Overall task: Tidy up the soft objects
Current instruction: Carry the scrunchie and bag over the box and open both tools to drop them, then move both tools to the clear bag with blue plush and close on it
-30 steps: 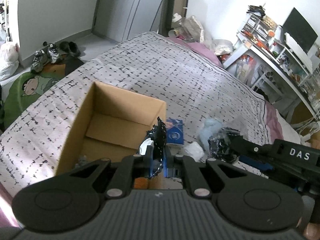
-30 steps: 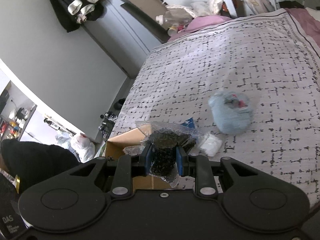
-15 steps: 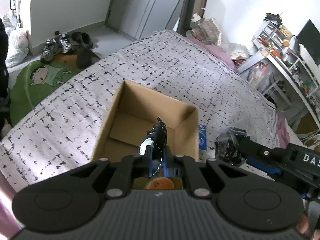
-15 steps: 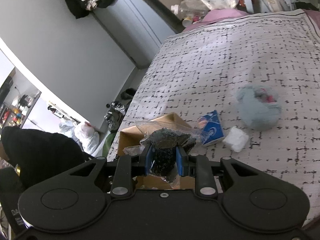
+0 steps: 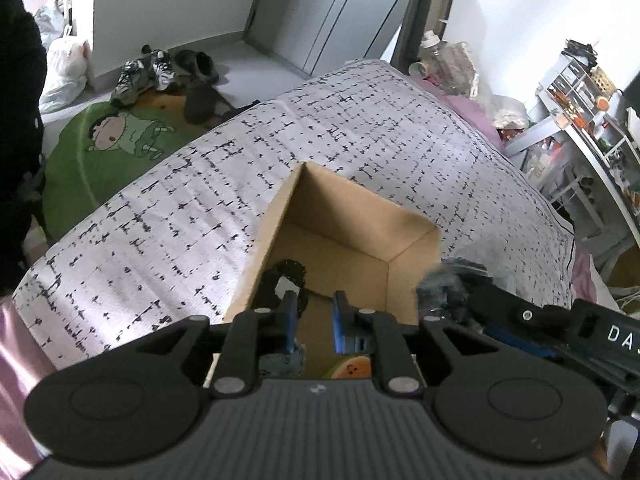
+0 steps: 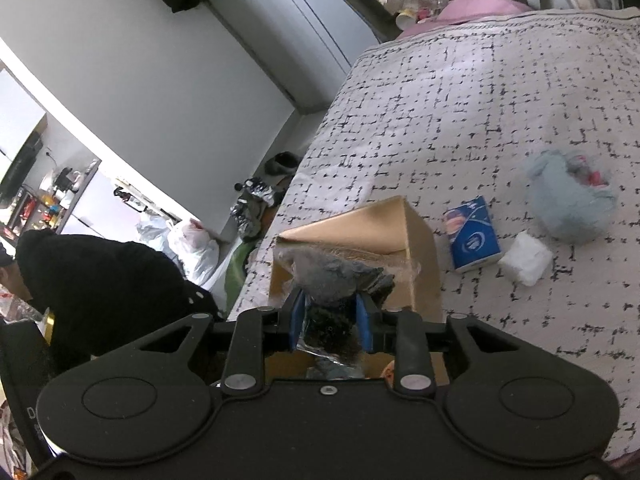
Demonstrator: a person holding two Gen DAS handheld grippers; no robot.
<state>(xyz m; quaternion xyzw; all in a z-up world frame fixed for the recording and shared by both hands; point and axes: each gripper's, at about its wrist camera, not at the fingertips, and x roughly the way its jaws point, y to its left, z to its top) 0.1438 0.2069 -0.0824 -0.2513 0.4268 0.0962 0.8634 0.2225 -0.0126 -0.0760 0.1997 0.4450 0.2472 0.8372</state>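
Your left gripper point(image 5: 313, 322) hangs over the open cardboard box point(image 5: 344, 216) on the bed point(image 5: 168, 216), its jaws opening with nothing between them; a black lacy item point(image 5: 286, 280) lies inside the box just beyond the left finger, apparently let go there. Your right gripper point(image 6: 331, 326) is at the box's edge, jaws opening around a clear bag of dark fabric point(image 6: 334, 280), likely so it drops in too.

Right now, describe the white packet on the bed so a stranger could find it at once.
On the black-and-white patterned bedspread, look past the open cardboard box. Beside the blue tissue pack and just below the pale blue fluffy bundle lies the white packet: small, plain and unprinted.
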